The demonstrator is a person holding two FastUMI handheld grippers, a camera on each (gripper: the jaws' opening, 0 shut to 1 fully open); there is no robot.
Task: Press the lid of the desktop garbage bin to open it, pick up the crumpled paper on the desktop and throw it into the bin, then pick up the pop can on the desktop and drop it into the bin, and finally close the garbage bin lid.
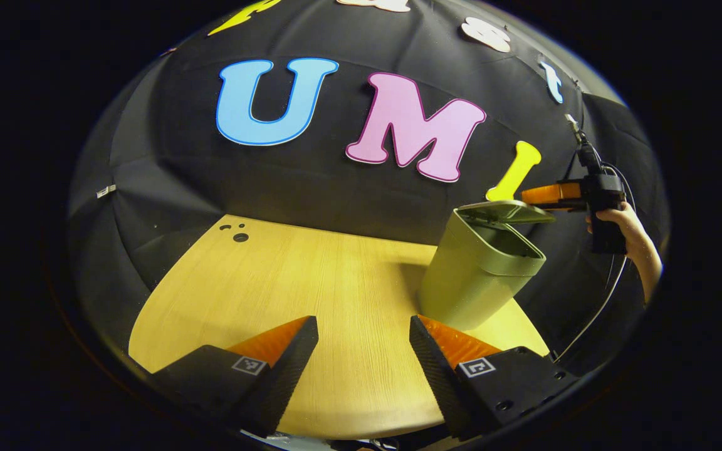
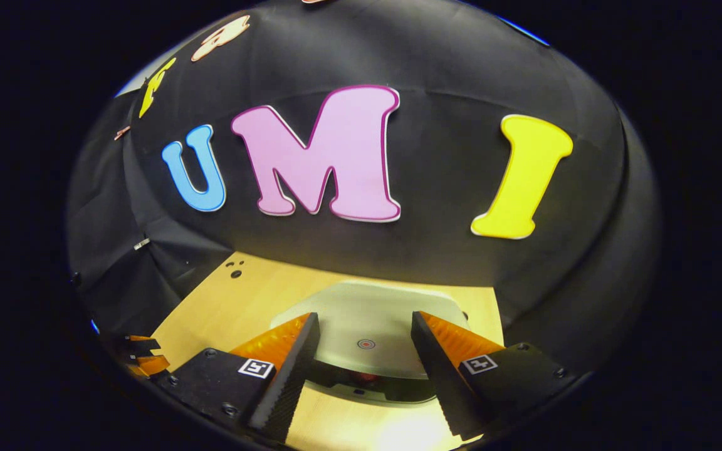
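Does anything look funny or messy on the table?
Nothing is spilled or broken. The green plastic bin stands on the light wooden table with its flat lid part-open, leaving a dark gap below it. The right gripper hangs open just above that lid. The bin's tilt looks like lens bending.

Left hand-held gripper (image 1: 364, 351): low in the left gripper view, 2 fingers spread wide, nothing between them. Right hand-held gripper (image 2: 366, 357): 2 fingers also spread wide in the right gripper view, nothing clamped. From the left gripper view, the right one sits far right, raised, roughly level, body gripped from below by a bare hand (image 1: 625, 232), forearm running down and right.
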